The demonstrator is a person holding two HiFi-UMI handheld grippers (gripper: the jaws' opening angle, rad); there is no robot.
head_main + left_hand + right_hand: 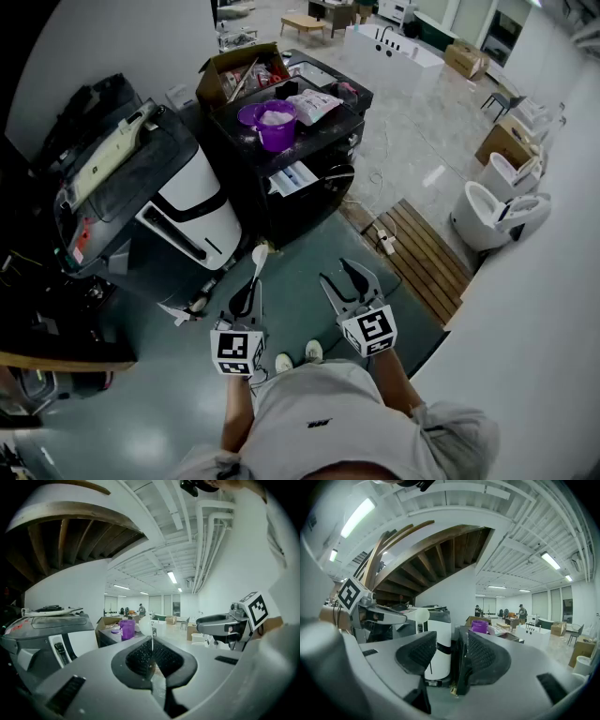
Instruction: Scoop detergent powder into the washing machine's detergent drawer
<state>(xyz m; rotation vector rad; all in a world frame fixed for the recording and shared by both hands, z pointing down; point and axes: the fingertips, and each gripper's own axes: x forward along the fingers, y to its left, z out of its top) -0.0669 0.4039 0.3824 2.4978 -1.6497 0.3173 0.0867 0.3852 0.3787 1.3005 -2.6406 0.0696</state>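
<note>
My left gripper [251,287] is shut on the handle of a white spoon [259,255], whose bowl points toward the washing machine [192,202], a white and black unit to the left. In the left gripper view the spoon [146,626] sticks up from the closed jaws of the left gripper [152,657]. A purple tub [274,123] holding white powder stands on a black cart [300,192] beyond the machine. My right gripper [334,272] is open and empty beside the left one. In the right gripper view the right gripper [452,651] faces the machine [439,641].
An open cardboard box [234,75] and a bag [314,105] share the cart top. A wooden slat mat [427,253] with a power strip [385,244] lies on the floor at the right. Toilets [492,211] stand farther right. Dark equipment [56,272] fills the left side.
</note>
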